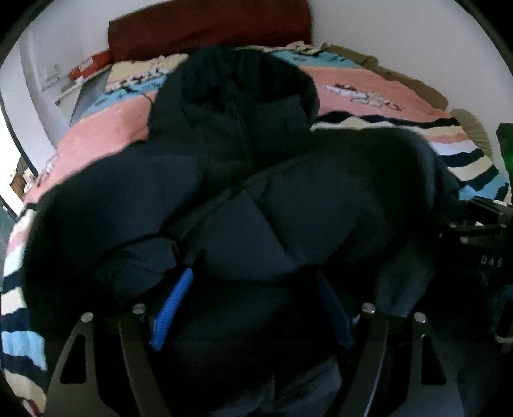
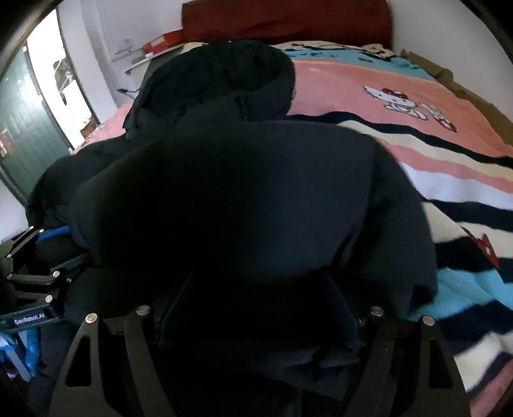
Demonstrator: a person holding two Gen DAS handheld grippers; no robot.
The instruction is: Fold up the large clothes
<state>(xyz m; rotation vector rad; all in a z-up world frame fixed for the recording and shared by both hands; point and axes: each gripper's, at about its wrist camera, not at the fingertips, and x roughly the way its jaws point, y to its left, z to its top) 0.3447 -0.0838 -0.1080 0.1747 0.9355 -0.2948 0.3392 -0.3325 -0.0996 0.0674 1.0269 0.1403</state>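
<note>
A large dark navy padded jacket (image 1: 243, 199) with a hood (image 1: 243, 83) lies on the bed, hood toward the headboard. It also fills the right wrist view (image 2: 243, 199). My left gripper (image 1: 253, 308) has its blue-padded fingers (image 1: 173, 304) spread, with a thick fold of the jacket's lower edge between them. My right gripper (image 2: 256, 308) also has jacket fabric bunched between its spread dark fingers (image 2: 346, 311). The fingertips of both are buried in cloth. The left gripper's body (image 2: 35, 279) shows at the left of the right wrist view.
The bed is covered by a striped pink, blue, cream and black blanket (image 2: 433, 134) with a cartoon cat print. A dark red headboard (image 1: 208, 25) stands at the far end. A bedside shelf (image 1: 83, 73) and a green door (image 2: 29, 128) are to the left.
</note>
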